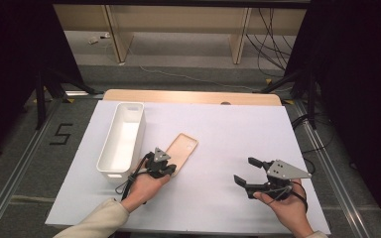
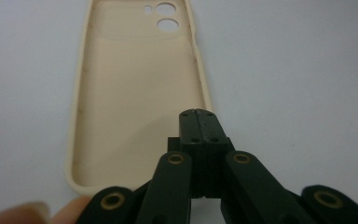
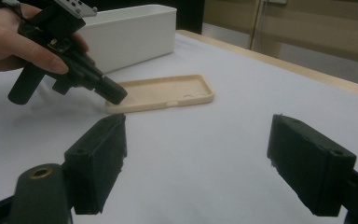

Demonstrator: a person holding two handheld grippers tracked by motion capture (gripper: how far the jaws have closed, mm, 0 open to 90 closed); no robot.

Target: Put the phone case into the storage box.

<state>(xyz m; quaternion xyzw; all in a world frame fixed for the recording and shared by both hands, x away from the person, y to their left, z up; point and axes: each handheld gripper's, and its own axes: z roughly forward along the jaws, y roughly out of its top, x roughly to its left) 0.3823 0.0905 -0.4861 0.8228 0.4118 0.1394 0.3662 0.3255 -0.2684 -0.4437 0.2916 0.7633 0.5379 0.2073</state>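
Observation:
A beige phone case (image 1: 184, 149) lies open side up on the white table sheet (image 1: 228, 129), its camera holes at the far end. My left gripper (image 1: 171, 169) is shut with nothing between its jaws. Its tip sits over the near end of the case (image 2: 135, 93), close to the right rim in the left gripper view (image 2: 199, 115). Whether it touches the case I cannot tell. My right gripper (image 1: 247, 171) stands open and empty to the right, a good way from the case. In the right gripper view its wide-set jaws (image 3: 200, 163) face the case (image 3: 168, 93) and the left gripper (image 3: 113, 93).
A white rectangular bin (image 1: 121, 139) stands lengthwise just left of the case and looks empty; it also rises behind the left hand (image 3: 130, 32). A wooden table edge (image 1: 193, 96) runs along the back. Bare white sheet spreads between the two grippers.

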